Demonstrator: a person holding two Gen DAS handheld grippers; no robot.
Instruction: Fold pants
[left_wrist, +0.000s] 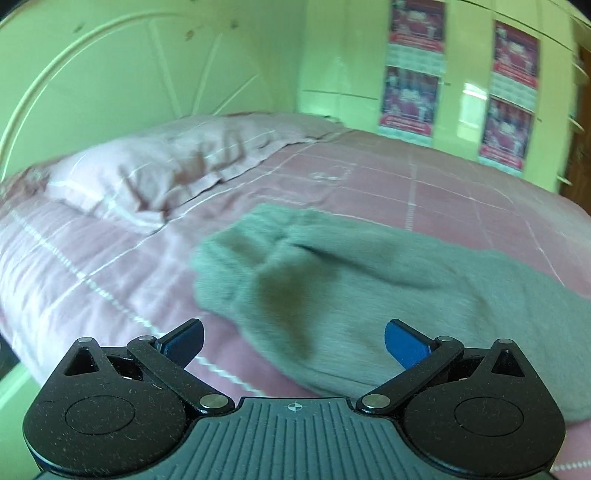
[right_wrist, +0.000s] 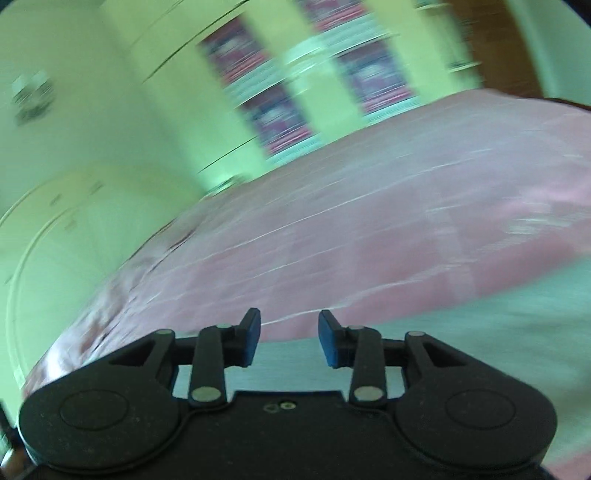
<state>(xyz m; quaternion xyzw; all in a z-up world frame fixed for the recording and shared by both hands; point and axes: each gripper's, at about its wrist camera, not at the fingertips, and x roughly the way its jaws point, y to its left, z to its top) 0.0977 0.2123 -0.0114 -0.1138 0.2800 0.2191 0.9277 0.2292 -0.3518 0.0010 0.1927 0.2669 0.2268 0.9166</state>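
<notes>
Grey knit pants (left_wrist: 369, 288) lie on the pink checked bedspread (left_wrist: 369, 177), and we log them just ahead of and below our left gripper (left_wrist: 293, 341), whose blue-padded fingers (left_wrist: 404, 343) stand spread wide with nothing between them; the fabric shows through the gap but we cannot tell whether the pads touch it. Item's long axis runs from the rounded, bunched end at centre-left of the left wrist view toward the lower right edge, where the cloth widens and passes out of view; which end is waist and which is cuff we cannot tell. In the right wrist view, heavily blurred, we log our right gripper (right_wrist: 290, 338) with its jaws parted to a moderate gap, holding nothing, above a pale grey band of the pants (right_wrist: 480, 332) that fills the lower right and shows between the fingers. Also on the bed: one pink pillow (left_wrist: 177, 166) near the cream headboard (left_wrist: 110, 74), well apart from the pants. Posters (left_wrist: 410, 99) hang on the green wall beyond. No containers show in either view.
</notes>
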